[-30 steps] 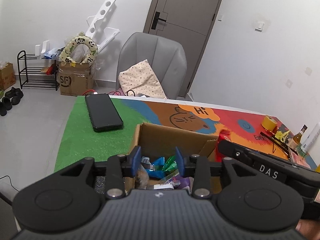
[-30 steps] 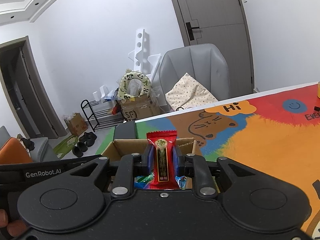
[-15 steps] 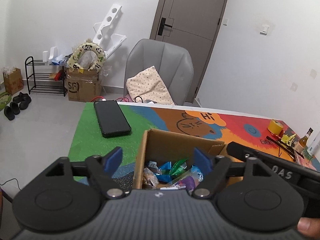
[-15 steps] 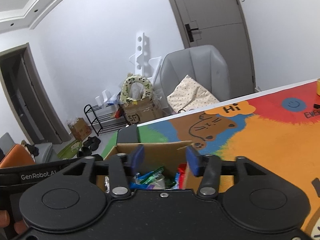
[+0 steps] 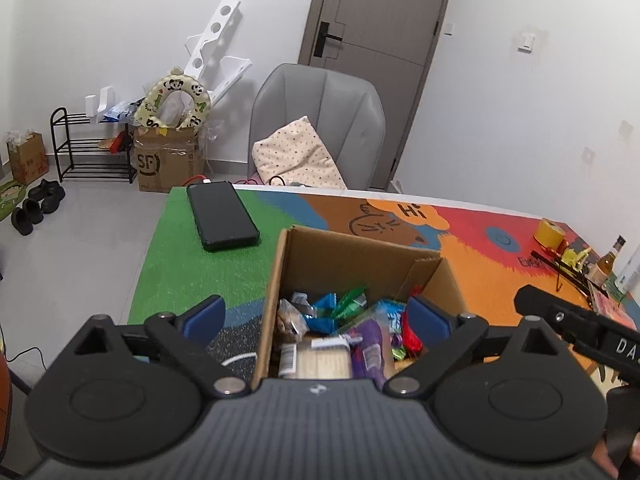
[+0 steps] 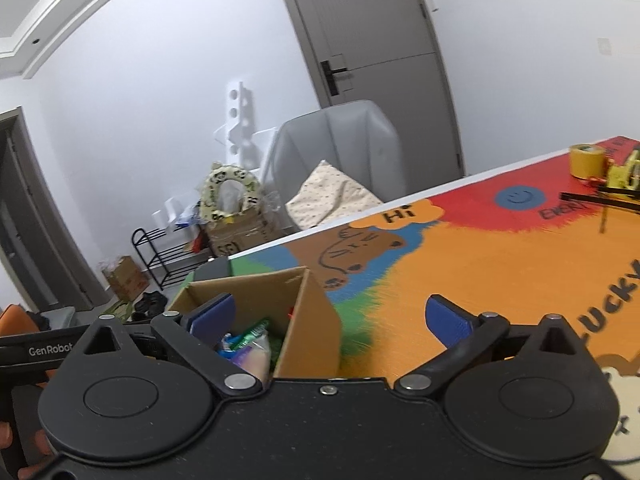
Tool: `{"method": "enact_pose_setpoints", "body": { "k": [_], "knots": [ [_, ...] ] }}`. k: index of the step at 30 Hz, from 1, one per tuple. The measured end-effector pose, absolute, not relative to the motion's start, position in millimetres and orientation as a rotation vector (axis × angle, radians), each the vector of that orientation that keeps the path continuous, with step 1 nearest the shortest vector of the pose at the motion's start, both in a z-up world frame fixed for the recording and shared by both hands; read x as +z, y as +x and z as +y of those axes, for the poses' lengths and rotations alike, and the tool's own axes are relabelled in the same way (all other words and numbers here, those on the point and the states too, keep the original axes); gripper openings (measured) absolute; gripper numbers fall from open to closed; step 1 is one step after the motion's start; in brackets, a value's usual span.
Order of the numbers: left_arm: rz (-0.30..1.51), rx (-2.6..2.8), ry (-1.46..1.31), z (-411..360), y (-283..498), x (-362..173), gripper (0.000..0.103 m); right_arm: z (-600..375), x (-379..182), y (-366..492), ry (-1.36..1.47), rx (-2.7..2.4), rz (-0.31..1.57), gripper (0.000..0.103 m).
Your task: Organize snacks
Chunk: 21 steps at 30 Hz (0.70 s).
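An open cardboard box (image 5: 352, 254) stands on the colourful mat, with several wrapped snacks (image 5: 344, 328) inside: blue, green, purple and a red packet (image 5: 412, 334) at its right side. My left gripper (image 5: 316, 314) is wide open and empty, above the box's near edge. My right gripper (image 6: 332, 316) is wide open and empty, to the right of the box (image 6: 308, 312), its left finger over the box opening. Snacks (image 6: 248, 344) show inside the box there too.
A black phone (image 5: 222, 216) lies on the green part of the mat, left of the box. A yellow tape roll (image 6: 588, 160), a bottle (image 5: 606, 262) and small items sit at the far right. A grey chair (image 5: 320, 120) stands behind the table.
My right gripper opened and let go of the red snack packet, which now lies in the box, then swung right. My left gripper opened wide and pulled back.
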State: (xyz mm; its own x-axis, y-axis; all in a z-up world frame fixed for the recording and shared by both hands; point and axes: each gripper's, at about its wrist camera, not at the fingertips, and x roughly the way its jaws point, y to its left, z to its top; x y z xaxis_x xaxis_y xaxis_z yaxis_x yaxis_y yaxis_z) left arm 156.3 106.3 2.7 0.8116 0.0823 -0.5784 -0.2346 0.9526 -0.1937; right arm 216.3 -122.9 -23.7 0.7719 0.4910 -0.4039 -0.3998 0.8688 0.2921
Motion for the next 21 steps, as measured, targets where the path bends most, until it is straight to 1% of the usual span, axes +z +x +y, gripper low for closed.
{"method": "enact_pose_setpoints", "body": {
  "k": [3, 7, 21],
  "knots": [
    [0.602, 0.168, -0.260, 103, 150, 5, 0.098, -129, -23, 210, 0.190, 0.465, 0.490, 0.103],
    [0.612, 0.156, -0.259, 98, 140, 9, 0.102, -135, -22, 202, 0.174, 0.413, 0.498, 0.103],
    [0.623, 0.117, -0.227, 76, 96, 29, 0.103, -164, -8, 162, 0.139, 0.317, 0.504, 0.103]
  ]
}}
